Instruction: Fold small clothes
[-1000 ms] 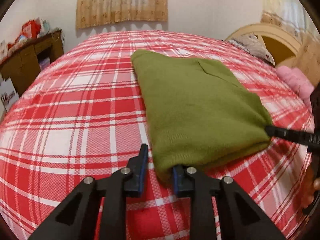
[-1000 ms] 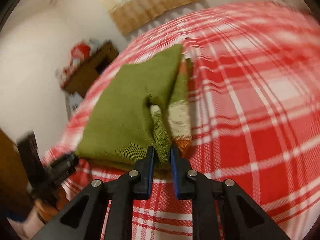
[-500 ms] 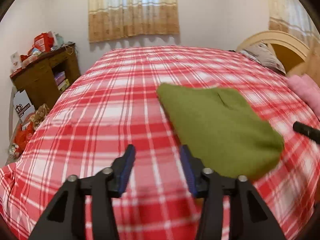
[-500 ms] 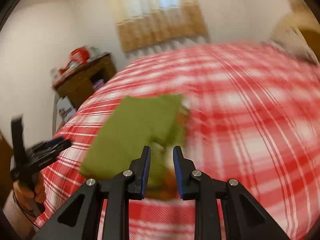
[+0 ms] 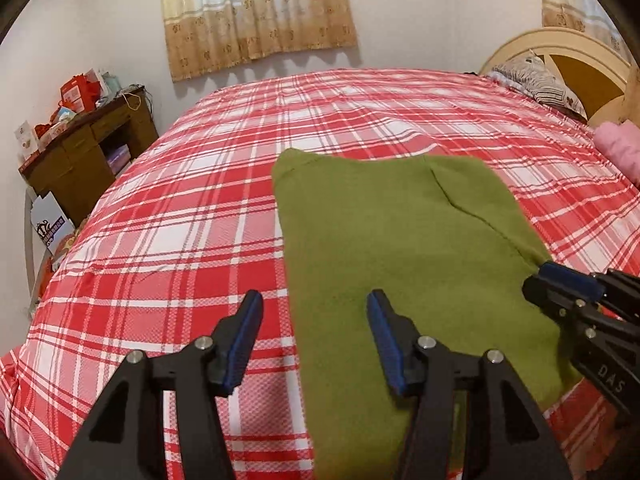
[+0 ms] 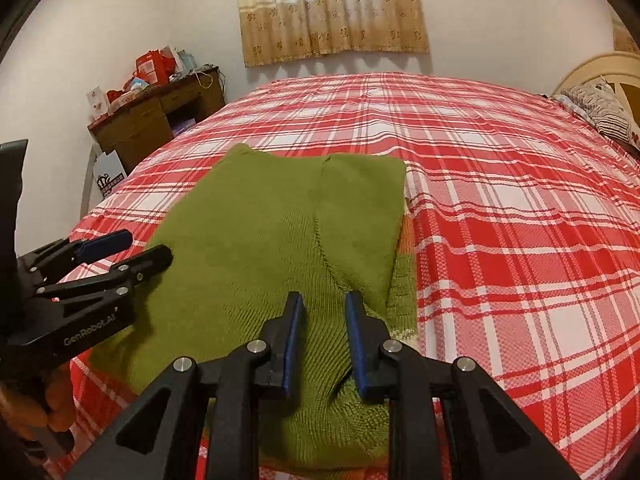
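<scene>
A folded olive-green knit garment [image 5: 400, 248] lies flat on the red plaid bed [image 5: 180, 232]; it also shows in the right wrist view [image 6: 272, 240], with striped cream and orange knit peeking out at its right edge. My left gripper [image 5: 314, 312] is open and empty, hovering over the garment's near left edge. My right gripper [image 6: 322, 312] is open and empty, just above the garment's near right part. The right gripper shows in the left wrist view [image 5: 560, 284] at the garment's right edge. The left gripper shows in the right wrist view [image 6: 132, 248] at the left edge.
A wooden desk [image 5: 88, 148] with red boxes stands left of the bed. A headboard [image 5: 576, 56], a patterned pillow [image 5: 532, 80] and a pink bundle [image 5: 620, 148] are at the right. A curtained window [image 5: 256, 8] is behind. A person's hand [image 6: 44, 408] holds the left gripper.
Both grippers have let go of the garment and opened. The garment, held up and carried a second ago, now lies flat on the bed. Both grippers have drawn back slightly above it.
</scene>
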A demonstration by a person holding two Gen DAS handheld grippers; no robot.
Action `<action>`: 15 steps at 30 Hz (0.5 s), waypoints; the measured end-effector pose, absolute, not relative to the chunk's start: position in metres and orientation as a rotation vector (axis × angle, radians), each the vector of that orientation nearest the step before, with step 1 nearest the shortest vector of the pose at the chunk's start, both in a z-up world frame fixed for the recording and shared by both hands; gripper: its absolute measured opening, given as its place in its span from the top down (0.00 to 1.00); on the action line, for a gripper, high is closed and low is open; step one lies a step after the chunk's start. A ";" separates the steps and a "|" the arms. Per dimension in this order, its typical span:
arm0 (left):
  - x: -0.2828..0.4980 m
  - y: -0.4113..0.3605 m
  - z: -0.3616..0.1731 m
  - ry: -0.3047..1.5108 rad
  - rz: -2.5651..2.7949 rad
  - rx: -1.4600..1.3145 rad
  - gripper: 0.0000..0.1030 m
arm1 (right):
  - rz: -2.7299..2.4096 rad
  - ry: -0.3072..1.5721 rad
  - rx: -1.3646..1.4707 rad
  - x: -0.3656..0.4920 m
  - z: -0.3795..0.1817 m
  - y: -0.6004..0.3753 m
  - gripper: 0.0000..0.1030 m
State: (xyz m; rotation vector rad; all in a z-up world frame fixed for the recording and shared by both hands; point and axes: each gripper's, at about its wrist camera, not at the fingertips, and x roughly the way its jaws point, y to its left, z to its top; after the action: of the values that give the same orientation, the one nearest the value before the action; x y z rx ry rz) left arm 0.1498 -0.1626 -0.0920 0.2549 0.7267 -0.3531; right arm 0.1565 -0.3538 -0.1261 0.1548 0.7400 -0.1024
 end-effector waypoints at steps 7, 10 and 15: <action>0.163 -0.146 -0.078 0.737 -0.409 0.156 0.22 | -0.121 0.643 0.220 0.137 -0.090 -0.372 0.38; 0.186 -0.134 -0.073 0.775 -0.424 0.052 0.22 | -0.146 0.579 0.313 0.132 -0.084 -0.400 0.12; 0.222 -0.142 -0.082 0.839 -0.469 -0.049 0.22 | -0.077 0.654 0.454 0.166 -0.105 -0.430 0.12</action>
State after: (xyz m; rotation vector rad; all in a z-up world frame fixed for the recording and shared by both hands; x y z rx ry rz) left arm 0.2225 -0.1421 -0.0824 -0.0493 0.8393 -0.4693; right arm 0.1661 -0.4296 -0.1049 0.4535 0.6538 -0.0769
